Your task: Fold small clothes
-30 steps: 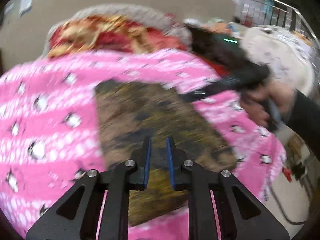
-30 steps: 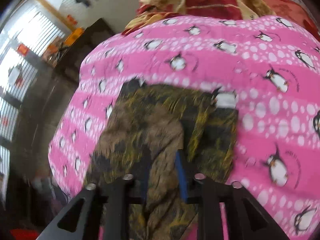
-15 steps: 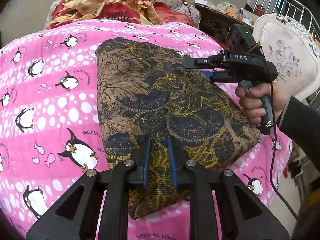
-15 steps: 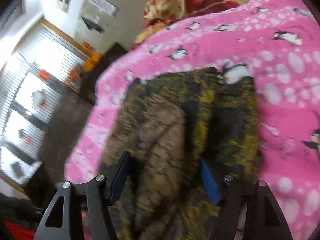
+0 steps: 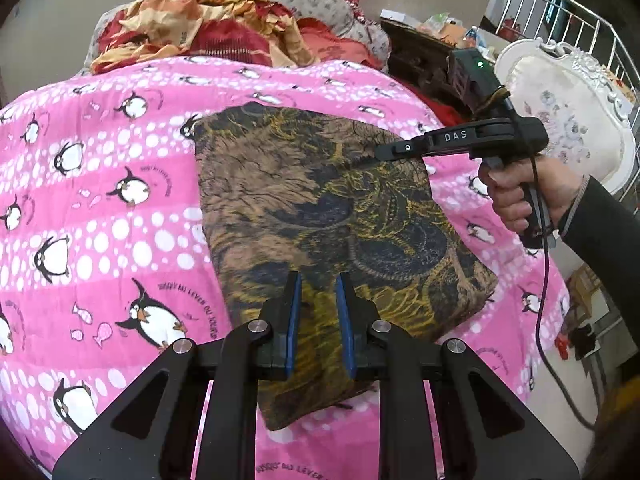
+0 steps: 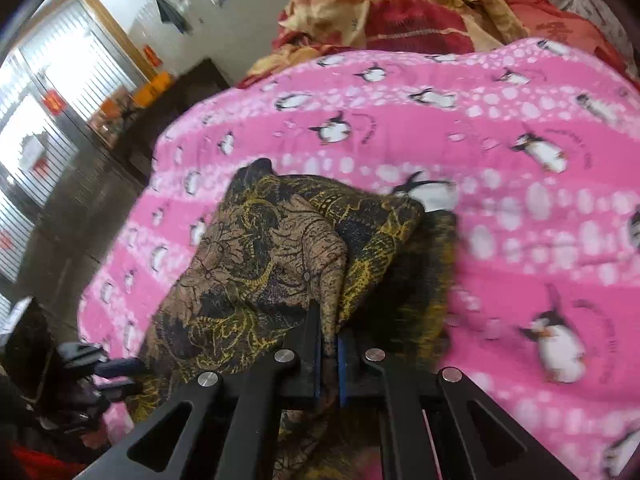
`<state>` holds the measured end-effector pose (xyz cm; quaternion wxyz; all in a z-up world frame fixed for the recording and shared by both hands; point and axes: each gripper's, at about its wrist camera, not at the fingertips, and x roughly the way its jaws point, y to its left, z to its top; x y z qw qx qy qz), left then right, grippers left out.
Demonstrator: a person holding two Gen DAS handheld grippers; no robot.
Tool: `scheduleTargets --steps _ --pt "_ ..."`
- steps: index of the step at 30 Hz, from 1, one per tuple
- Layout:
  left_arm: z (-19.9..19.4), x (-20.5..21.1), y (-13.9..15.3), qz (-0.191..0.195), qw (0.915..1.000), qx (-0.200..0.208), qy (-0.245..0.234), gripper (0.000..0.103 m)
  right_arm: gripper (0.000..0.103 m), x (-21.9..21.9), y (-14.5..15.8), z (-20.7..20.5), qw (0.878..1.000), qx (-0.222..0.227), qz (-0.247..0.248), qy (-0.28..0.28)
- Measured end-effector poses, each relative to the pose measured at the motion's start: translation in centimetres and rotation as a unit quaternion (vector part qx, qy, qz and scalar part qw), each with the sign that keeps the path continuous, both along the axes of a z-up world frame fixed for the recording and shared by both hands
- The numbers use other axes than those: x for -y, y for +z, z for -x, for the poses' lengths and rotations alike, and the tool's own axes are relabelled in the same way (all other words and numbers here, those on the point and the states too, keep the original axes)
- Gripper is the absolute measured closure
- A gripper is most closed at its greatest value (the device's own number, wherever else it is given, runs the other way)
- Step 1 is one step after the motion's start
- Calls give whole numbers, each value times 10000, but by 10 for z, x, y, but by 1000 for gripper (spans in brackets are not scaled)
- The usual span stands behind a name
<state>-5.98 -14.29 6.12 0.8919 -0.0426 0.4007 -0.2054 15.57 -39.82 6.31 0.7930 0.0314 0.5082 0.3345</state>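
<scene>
there, right hand-held gripper (image 6: 329, 344) clamping cloth (image 6: 256, 264)

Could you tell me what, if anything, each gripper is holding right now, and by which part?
The right gripper pinches a raised fold of the patterned cloth at its near edge. The left gripper is open over the cloth, holding nothing.

Left gripper (image 5: 318, 312) matte black, blue pads (image 5: 294, 320) lining inner finger faces, silver screw heads behind them, right gripper (image 5: 384, 151) black, white "DAS" marking, green LED rearward, dark cable below grip, bare hand (image 5: 520, 192), dark sleeve
</scene>
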Motion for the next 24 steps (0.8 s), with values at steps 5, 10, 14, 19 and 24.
scheduleTargets --steps 5,10,14,19,24 --pt "-5 4 -5 -75 10000 -17 -45 87 98 21 -32 -11 9977 -675 -39 -59" --pt "-13 13 -34 -580 9973 -317 -317 86 90 35 -37 -1 9944 -786 -350 -607" --pt "-12 12 -37 -579 9972 -305 -365 86 89 47 14 30 9951 10 220 -968" --pt "-5 9 -41 -538 9975 -248 -382 86 87 3 32 107 9984 204 513 -152" --pt "5 4 -41 -477 9978 -142 -438 86 76 -4 -18 159 9929 715 918 -257"
